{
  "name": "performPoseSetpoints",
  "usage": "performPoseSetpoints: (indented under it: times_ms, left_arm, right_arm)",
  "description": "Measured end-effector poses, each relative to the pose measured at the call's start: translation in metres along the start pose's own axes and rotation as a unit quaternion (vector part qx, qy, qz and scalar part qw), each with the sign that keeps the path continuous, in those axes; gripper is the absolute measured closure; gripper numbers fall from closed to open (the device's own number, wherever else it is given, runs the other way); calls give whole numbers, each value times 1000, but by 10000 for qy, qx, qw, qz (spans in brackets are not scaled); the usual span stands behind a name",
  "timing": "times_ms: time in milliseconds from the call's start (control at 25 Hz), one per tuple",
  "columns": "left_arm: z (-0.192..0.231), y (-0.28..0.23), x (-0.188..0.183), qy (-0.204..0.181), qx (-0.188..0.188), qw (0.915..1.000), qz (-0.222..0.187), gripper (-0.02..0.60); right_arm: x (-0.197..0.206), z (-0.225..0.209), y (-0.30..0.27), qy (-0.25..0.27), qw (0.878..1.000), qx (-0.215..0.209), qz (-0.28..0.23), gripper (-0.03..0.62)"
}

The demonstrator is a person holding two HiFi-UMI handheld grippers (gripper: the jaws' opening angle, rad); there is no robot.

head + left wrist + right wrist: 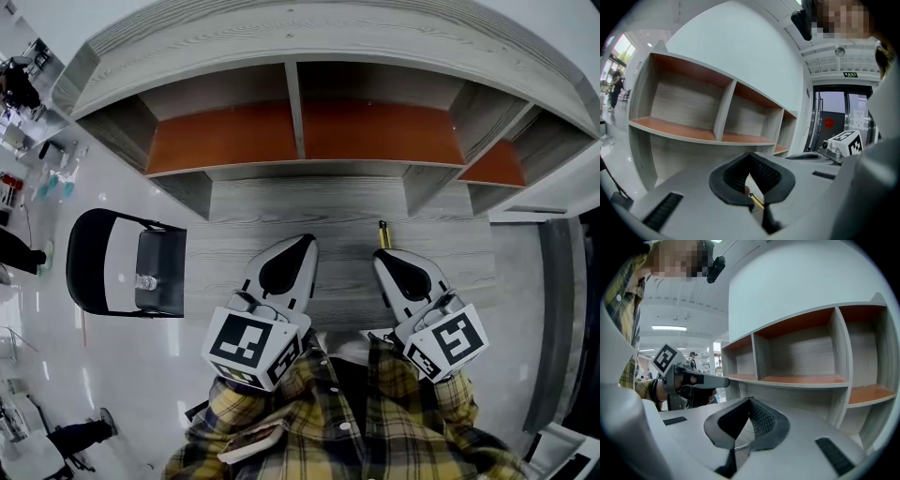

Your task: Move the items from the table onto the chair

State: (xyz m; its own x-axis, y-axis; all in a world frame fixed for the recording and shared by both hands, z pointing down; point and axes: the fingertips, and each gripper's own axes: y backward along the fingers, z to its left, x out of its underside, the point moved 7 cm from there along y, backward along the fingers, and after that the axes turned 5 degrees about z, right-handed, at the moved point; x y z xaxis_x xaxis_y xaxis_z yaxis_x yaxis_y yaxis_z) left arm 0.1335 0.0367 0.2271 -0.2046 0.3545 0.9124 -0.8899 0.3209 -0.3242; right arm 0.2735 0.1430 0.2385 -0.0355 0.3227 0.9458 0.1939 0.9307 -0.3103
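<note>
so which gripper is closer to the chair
Left. The left gripper is over the table beside the chair; the right gripper is farther right, beyond the left one.

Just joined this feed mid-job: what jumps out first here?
The left hand-held gripper and right hand-held gripper hang side by side, jaws shut, over the grey wood-grain table below an orange-floored shelf unit. A small gold-tipped stick shows just beyond the right one's tip. At left stands the black chair, a small clear item on its seat.

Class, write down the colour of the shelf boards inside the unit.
The shelf boards are orange-brown; the head view shows them best.
</note>
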Motion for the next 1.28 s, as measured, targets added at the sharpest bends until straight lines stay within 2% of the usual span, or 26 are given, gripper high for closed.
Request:
performPoseSetpoints:
  times_ms: [240, 360, 560, 720, 1040, 1280]
  left_arm:
    - [10, -11, 7, -28, 51, 9993, 375, 575]
    - [18, -14, 19, 104, 82, 9980, 617, 569]
    - [33, -21, 45, 400, 176, 9934, 1064, 454]
    - [47, -34, 70, 419, 54, 9877, 1504, 400]
    - [81, -78, 149, 109, -484, 9638, 2618, 400]
    - [102, -95, 206, 239, -756, 9400, 3318, 401]
  right_arm:
    - [4, -2, -4, -234, 9996, 142, -24, 577]
    - [9, -2, -7, -352, 9992, 171, 28, 577]
    - [20, 0, -13, -542, 9983, 177, 152, 577]
    - [28, -1, -14, -669, 9972, 243, 229, 577]
    - [53, -8, -8, -1002, 9929, 454, 459, 577]
    - [74, -10, 1, -1364, 9875, 578, 541, 577]
